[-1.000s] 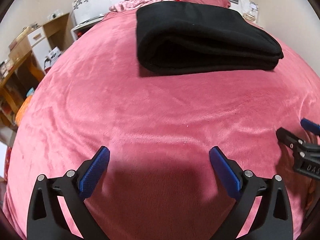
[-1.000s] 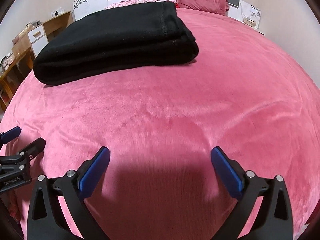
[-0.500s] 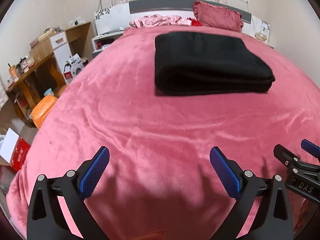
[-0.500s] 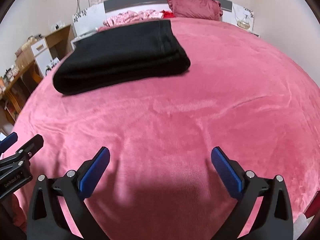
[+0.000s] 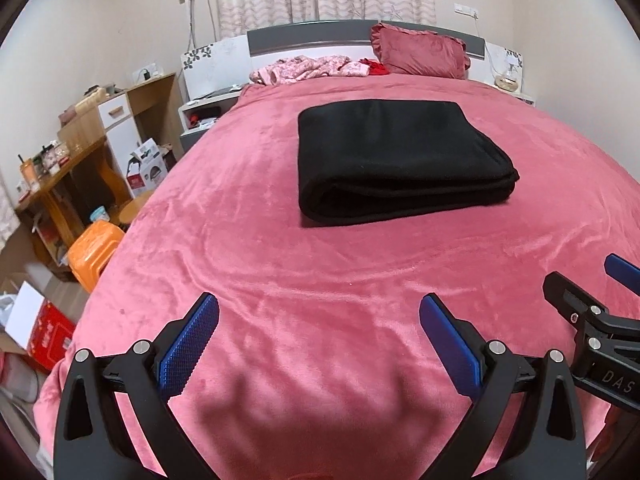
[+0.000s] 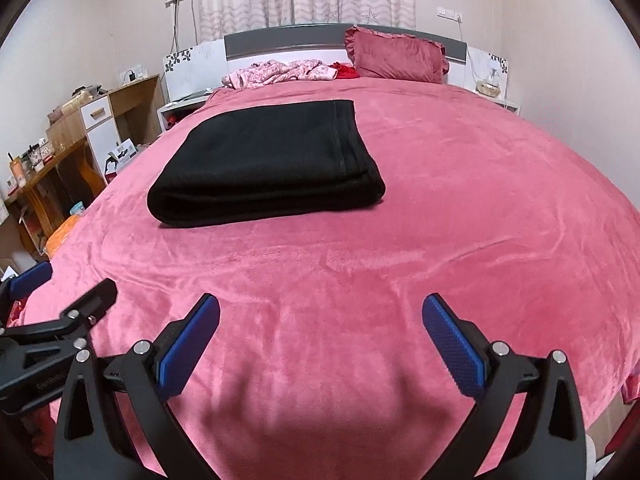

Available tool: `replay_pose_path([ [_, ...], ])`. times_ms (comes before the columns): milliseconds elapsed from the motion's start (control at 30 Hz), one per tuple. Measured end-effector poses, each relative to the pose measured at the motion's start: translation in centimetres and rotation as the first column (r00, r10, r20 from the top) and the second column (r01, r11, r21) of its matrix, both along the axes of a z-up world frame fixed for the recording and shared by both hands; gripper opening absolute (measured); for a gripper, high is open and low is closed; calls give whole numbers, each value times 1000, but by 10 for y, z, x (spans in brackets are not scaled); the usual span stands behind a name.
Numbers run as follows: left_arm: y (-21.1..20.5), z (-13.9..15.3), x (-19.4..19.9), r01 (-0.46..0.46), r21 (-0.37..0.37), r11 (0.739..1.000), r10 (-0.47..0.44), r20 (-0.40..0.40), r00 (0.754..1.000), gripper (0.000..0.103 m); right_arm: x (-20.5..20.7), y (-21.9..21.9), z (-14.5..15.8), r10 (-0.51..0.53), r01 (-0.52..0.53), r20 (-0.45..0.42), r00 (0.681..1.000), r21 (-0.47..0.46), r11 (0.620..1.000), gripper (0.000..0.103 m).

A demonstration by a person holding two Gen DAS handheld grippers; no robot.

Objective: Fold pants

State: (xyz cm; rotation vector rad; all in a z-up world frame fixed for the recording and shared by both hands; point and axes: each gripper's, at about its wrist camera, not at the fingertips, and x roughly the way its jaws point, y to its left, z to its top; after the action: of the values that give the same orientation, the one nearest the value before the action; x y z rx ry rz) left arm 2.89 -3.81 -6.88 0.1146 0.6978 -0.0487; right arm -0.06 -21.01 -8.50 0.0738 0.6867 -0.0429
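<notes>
Pink bedspread [image 5: 280, 240] bears black pants [image 5: 396, 160], seemingly folded thick; both tongs [image 5: 318, 334] [image 6: 320, 334] gape empty.

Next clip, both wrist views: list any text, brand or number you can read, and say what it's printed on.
"DAS": white letters on the black body of the right gripper, cut off at the left-wrist view's edge.
Faint lettering on the left gripper body in the right-wrist view: too blurred to read.
Print on the white box and red box beside the bed: too small to read.

Even indoor light, sharp, fisheye-warped edges
</notes>
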Motion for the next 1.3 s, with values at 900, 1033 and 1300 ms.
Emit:
replay_pose_path([
  [900, 15, 1, -4, -37, -45, 998, 36, -15, 999, 100, 1, -12, -5, -20, 21, -27, 999, 36, 999, 101],
  [1033, 15, 0, -4, -36, -45, 998, 36, -19, 999, 100, 1, -11, -6, -18, 19, -29, 999, 36, 999, 101],
  [1300, 14, -1, -4, -35, -47, 998, 33, -30, 999, 100, 3, -12, -8, -15, 16, -40, 999, 40, 999, 101],
])
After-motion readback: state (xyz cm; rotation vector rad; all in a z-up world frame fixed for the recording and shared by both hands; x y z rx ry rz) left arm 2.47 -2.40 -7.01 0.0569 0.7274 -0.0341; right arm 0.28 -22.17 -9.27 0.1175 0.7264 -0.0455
